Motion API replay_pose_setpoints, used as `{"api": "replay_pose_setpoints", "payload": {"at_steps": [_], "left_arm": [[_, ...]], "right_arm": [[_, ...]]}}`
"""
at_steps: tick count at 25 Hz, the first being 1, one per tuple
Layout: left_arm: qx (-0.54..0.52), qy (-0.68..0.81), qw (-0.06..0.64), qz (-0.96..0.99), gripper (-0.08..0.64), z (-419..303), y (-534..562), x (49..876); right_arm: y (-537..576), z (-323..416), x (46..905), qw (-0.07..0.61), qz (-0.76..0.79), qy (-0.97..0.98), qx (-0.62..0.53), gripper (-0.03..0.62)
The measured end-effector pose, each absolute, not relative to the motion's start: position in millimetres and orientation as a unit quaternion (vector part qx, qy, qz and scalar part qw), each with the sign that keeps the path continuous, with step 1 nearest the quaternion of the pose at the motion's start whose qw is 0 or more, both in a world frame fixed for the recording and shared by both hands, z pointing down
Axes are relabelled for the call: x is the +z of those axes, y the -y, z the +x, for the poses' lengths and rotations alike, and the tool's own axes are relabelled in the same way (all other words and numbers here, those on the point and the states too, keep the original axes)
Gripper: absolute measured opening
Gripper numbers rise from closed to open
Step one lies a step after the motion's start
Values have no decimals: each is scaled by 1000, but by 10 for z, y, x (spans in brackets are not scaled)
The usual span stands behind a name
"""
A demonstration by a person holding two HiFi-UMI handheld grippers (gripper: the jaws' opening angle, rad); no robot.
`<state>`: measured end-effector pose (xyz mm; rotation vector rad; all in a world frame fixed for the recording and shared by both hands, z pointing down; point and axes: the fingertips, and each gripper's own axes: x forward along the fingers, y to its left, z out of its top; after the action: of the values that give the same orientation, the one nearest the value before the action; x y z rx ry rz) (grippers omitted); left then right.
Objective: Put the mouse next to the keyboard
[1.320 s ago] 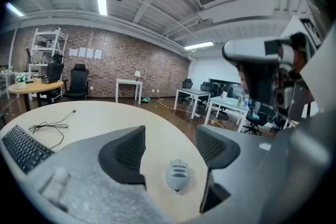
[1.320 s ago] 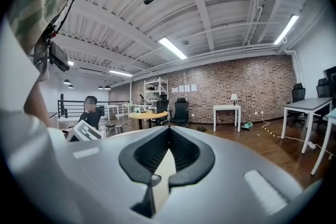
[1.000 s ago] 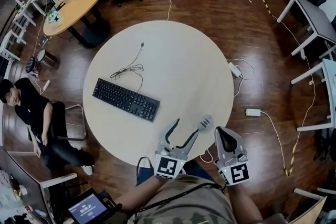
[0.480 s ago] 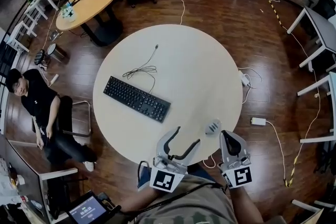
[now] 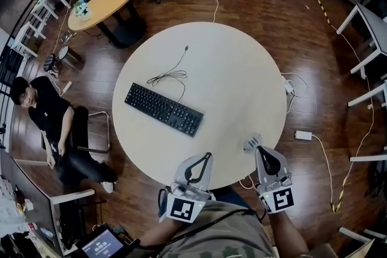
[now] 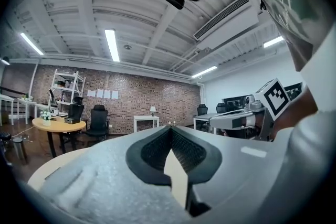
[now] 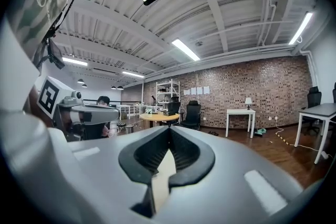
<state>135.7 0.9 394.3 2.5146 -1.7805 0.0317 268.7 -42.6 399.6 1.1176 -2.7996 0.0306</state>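
Note:
A black keyboard (image 5: 164, 109) lies slanted at the left of the round white table (image 5: 230, 69), its cable (image 5: 172, 74) coiled behind it. A small grey mouse (image 5: 252, 141) sits by the table's near right edge. My left gripper (image 5: 207, 156) hovers over the near edge, left of the mouse, shut with nothing between its jaws. My right gripper (image 5: 262, 150) is just behind the mouse, also shut and empty. In the left gripper view the fingertips (image 6: 170, 129) meet. In the right gripper view the fingertips (image 7: 169, 129) meet too.
A person (image 5: 45, 115) sits on a chair left of the table. A round wooden table (image 5: 106, 0) stands at the back left. A power strip (image 5: 289, 86), a white adapter (image 5: 304, 135) and cables lie on the floor to the right. White desks (image 5: 366, 21) line the right side.
My left gripper's jaws went from wide open to shut on nothing. Both grippers sit a little closer to the near table edge, and the head view has shifted.

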Motion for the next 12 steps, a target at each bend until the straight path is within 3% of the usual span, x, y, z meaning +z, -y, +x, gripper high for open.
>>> {"api": "replay_pose_setpoints", "payload": {"at_steps": [12], "left_arm": [[-25, 572, 29, 820, 3, 107, -252, 3870]], "right_arm": [[127, 1873, 4060, 79, 416, 906, 31, 2]]}}
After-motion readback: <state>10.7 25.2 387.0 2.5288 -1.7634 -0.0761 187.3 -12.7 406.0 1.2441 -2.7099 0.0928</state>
